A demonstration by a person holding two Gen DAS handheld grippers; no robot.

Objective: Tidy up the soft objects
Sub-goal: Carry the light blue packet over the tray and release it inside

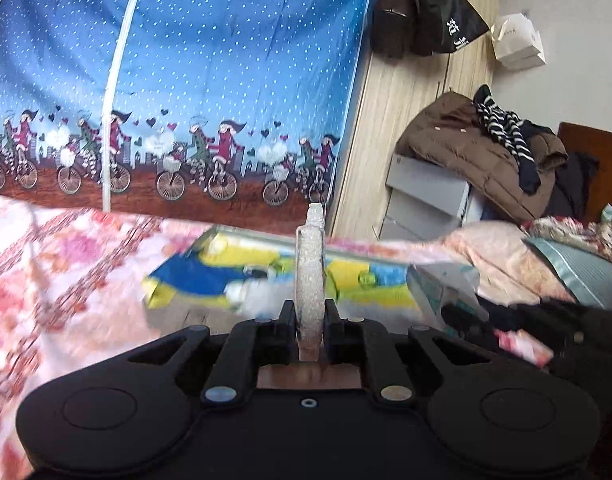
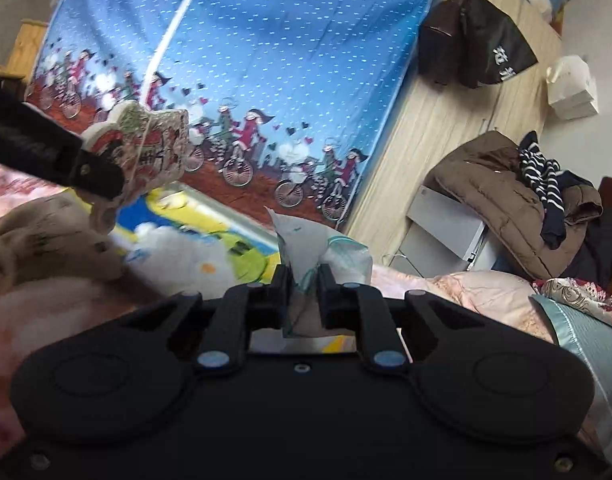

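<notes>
My left gripper [image 1: 310, 312] is shut on a flat padded cushion piece [image 1: 310, 268] seen edge-on, held upright above the bed. In the right wrist view the same piece [image 2: 145, 148] shows its red and white printed face, held by the left gripper [image 2: 105, 184] at the left. My right gripper [image 2: 301, 284] is shut on a pale blue and white soft pack [image 2: 326, 252] with crinkled wrapping, lifted above the bed. A blue and yellow cartoon pillow [image 1: 241, 272] lies on the bed beyond both grippers; it also shows in the right wrist view [image 2: 193, 240].
A pink floral blanket [image 1: 57, 264] covers the bed. A blue fabric wardrobe [image 1: 209, 80] stands behind it. A brown coat [image 1: 478, 152] lies on grey boxes at the right. Dark bags [image 1: 426, 16] hang on a wooden cabinet. A beige plush [image 2: 33, 248] lies at the left.
</notes>
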